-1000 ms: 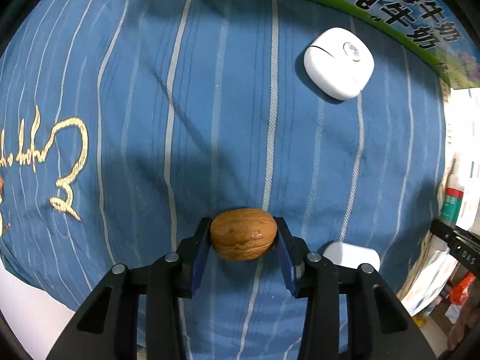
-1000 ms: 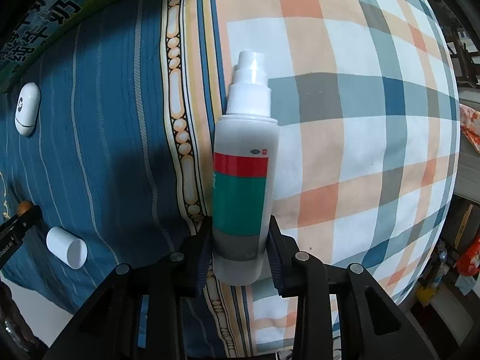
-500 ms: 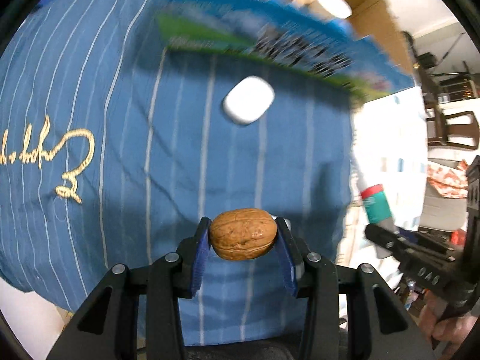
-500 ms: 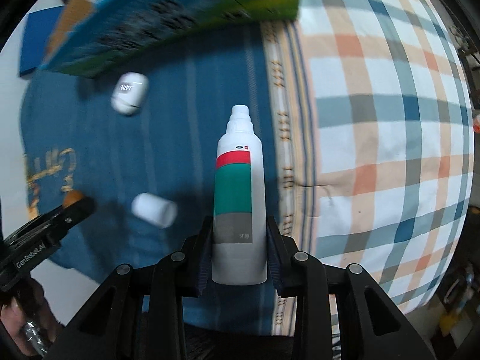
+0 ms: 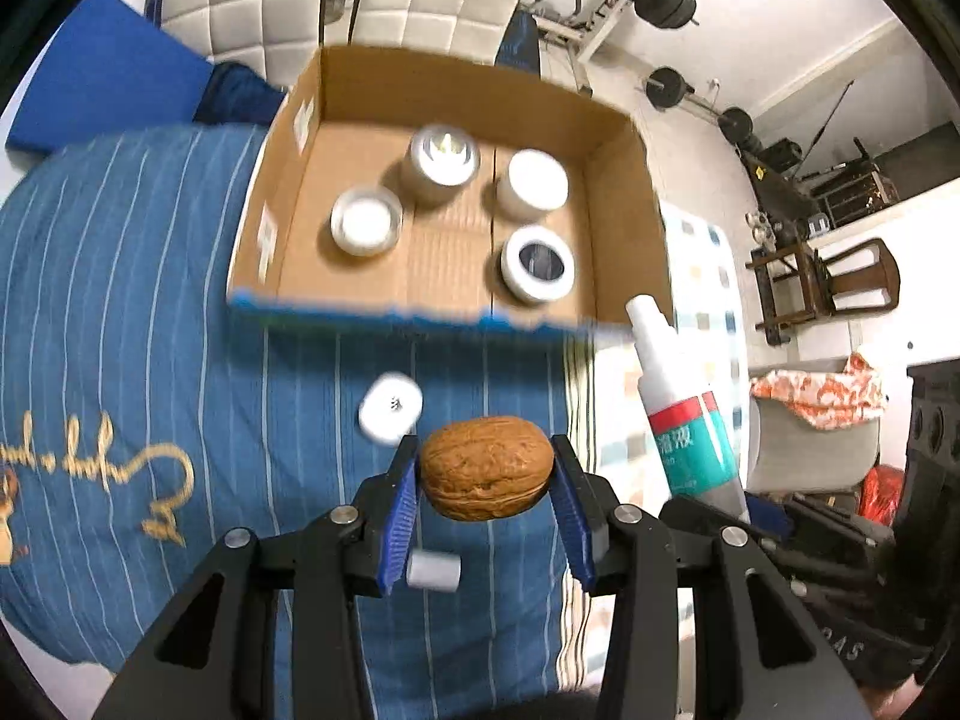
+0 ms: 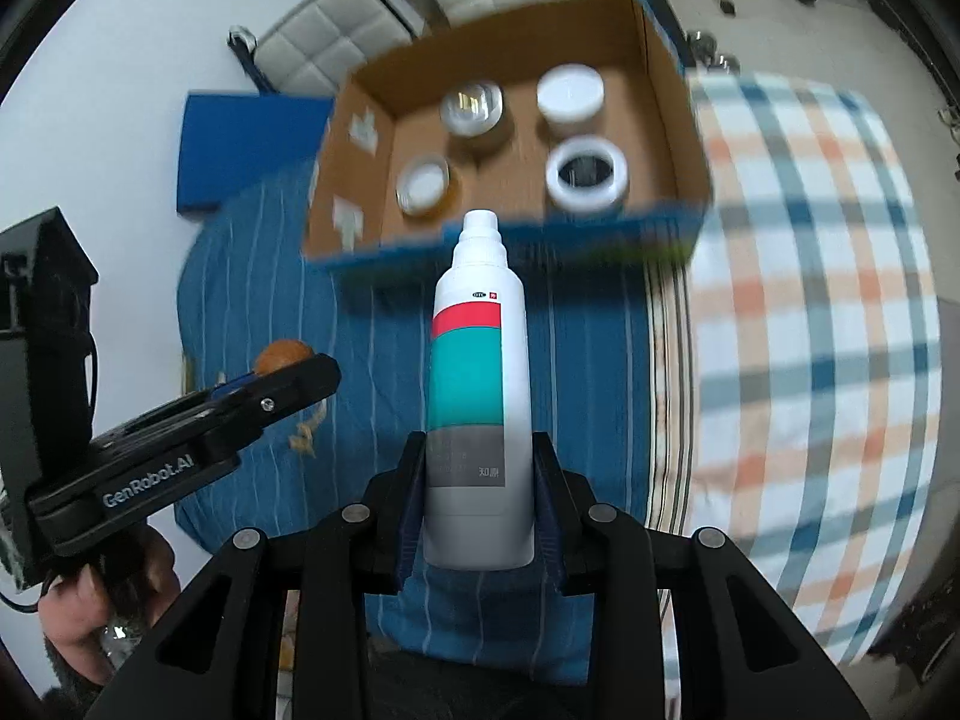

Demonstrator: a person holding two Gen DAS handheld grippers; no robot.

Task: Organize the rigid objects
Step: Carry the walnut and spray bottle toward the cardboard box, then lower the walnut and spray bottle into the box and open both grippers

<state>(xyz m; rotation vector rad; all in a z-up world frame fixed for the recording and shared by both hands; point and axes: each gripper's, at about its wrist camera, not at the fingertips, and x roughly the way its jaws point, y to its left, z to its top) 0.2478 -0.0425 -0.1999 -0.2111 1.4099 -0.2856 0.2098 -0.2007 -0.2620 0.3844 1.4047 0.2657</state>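
Note:
My left gripper (image 5: 486, 480) is shut on a brown walnut (image 5: 486, 468), held in the air above the blue striped cloth. My right gripper (image 6: 480, 498) is shut on the lower part of a white bottle (image 6: 477, 396) with a red and teal label, which points toward the box. That bottle (image 5: 684, 414) also shows at the right of the left wrist view. Ahead of both stands an open cardboard box (image 5: 624, 192) holding several white round jars (image 5: 366, 219). The walnut (image 6: 282, 355) and the left gripper (image 6: 258, 384) show at the left of the right wrist view.
A white rounded case (image 5: 390, 407) and a small white cap (image 5: 433, 570) lie on the blue striped cloth (image 5: 150, 312). A plaid cloth (image 6: 804, 300) covers the bed to the right. A hand (image 6: 90, 618) holds the left gripper. Furniture and barbell weights (image 5: 666, 0) stand beyond.
Both grippers have risen with the walnut and the bottle still gripped. The box's inside and the room have come into view; the white case and cap look smaller below.

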